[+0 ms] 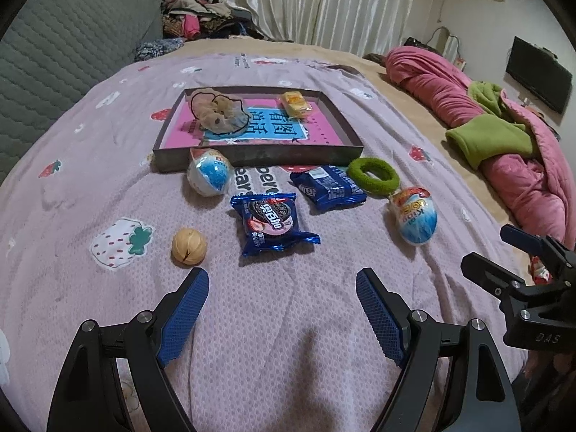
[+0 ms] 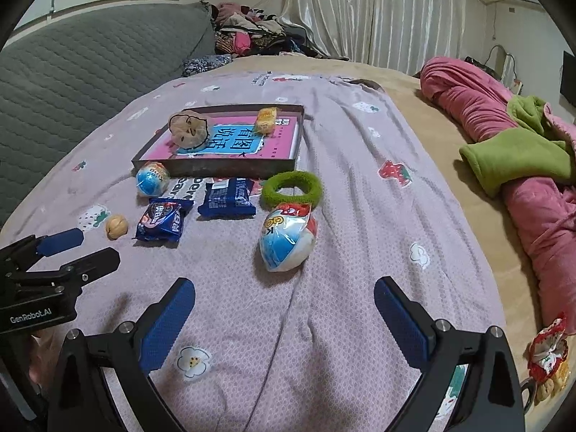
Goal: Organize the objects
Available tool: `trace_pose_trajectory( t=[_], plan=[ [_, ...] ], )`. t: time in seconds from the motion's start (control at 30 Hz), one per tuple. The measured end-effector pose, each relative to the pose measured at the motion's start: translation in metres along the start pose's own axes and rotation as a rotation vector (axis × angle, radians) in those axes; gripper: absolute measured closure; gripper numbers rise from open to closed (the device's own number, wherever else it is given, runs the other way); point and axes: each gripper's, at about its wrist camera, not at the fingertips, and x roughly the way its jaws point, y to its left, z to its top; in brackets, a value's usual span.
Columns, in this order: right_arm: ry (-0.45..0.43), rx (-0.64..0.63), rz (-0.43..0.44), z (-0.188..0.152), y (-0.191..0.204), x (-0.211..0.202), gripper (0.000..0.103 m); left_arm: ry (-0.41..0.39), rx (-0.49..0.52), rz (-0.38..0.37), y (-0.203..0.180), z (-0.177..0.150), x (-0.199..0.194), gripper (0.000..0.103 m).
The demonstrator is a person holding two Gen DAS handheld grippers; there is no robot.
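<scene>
Both claws spread and empty: left gripper [image 1: 282, 280] faces the blue foil-wrapped cookie packet [image 1: 272, 223] at twelve o'clock; right gripper [image 2: 284, 291] faces the blue-and-white plastic egg [image 2: 288, 235], liable to roll off the soft lilac blanket [image 2: 360, 180].

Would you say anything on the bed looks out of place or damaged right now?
Nothing looks damaged or spilled. The oddity is sorting: only the beige scrunchie and yellow snack lie in the tray, while the cookie packs, both toy eggs, green hair ring and walnut lie loose on the blanket.
</scene>
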Motion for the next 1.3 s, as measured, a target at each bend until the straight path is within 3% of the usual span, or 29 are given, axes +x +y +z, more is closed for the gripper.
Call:
trace_pose_trajectory(
  t=[1.3],
  plan=[
    [0.032, 0.034, 0.033, 0.018, -0.012, 0.042, 0.002, 0.032, -0.033, 0.014, 0.003, 0.019, 0.044, 0.018]
  ],
)
